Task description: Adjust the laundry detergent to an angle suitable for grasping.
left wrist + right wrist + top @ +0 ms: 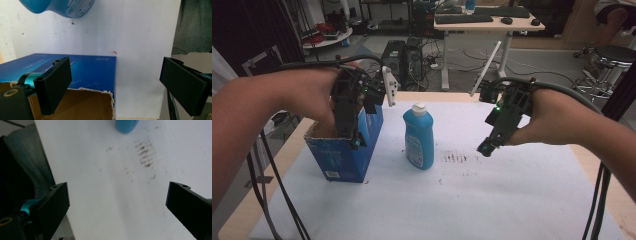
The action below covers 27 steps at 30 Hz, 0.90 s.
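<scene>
On the white paper-covered bench [512, 200], an open-topped blue cardboard box [343, 155] with a torn brown rim stands at the left, and a blue plastic bottle with a white cap [418, 136] stands upright just beside it, toward the middle, not touching it. The left tongs [354, 141] hang over the box's open top, pointing down at its right-hand wall; in the left gripper view the left tongs [120, 85] are spread wide, one black jaw above the brown inside of the cardboard box [85, 72] and the other out past the box's wall over the white sheet, so the wall lies between them without either jaw touching it. The bottom part of the bottle [60, 6] shows at the top edge of that view. The right tongs [484, 148] hover above the sheet to the right of the bottle, apart from it, tilted down and leftward. In the right gripper view the right tongs [117, 205] are likewise parted wide and hold nothing, with bare white sheet between the jaws, a patch of brown smudged stains [145, 155] farther ahead and a part of the blue bottle [126, 125] at the top.
</scene>
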Tool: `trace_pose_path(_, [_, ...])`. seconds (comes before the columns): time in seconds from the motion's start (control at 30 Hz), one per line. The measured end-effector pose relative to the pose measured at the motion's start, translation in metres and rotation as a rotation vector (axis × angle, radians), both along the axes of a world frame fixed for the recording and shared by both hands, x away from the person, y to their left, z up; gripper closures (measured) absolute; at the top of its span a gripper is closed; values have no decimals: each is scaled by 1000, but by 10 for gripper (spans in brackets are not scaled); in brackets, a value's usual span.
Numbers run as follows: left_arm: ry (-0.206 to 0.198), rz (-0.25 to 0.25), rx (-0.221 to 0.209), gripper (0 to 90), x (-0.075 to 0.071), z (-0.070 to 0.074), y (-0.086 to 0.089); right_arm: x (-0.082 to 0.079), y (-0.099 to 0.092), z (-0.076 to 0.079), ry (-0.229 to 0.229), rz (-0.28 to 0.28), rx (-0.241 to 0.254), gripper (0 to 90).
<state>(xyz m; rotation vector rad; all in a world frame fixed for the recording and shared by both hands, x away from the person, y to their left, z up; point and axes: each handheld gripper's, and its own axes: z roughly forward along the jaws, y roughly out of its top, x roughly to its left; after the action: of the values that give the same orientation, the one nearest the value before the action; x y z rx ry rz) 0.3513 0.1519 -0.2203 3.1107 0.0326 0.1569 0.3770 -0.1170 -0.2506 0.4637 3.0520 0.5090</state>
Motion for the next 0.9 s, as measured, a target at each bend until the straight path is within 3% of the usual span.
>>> trace_pose_path(0.1, [-2,-1,1,104,-1,0,1,2,7,-2,-15,-22,41,42])
trace_pose_path(0.13, [-1,1,-1,104,-1,-1,1,5,15,-5,-32,-50,87,42])
trace_pose_path(0.27, [3,1,3,104,-2,-2,1,9,28,-11,-25,-114,208,42])
trace_pose_path(0.3, [3,-1,4,104,-2,-2,1,9,28,-11,-25,-114,208,42])
trace_pose_path(0.37, [4,-2,0,104,-2,-2,1,11,36,-17,-27,-147,265,42])
trace_pose_path(0.47, [5,-2,-1,104,-2,-2,1,14,48,-24,-55,-166,304,42])
trace_pose_path(0.57, [4,-7,3,104,-1,-3,0,16,54,-29,-72,-190,316,42])
trace_pose_path(0.63, [7,-8,3,104,-1,-4,1,19,61,-32,-93,-218,354,42])
trace_pose_path(0.73, [9,-5,-2,104,-1,-5,2,22,67,-37,-117,-229,355,42])
trace_pose_path(0.9, [14,-8,-2,104,-1,-7,2,28,76,-46,-104,-235,352,42])
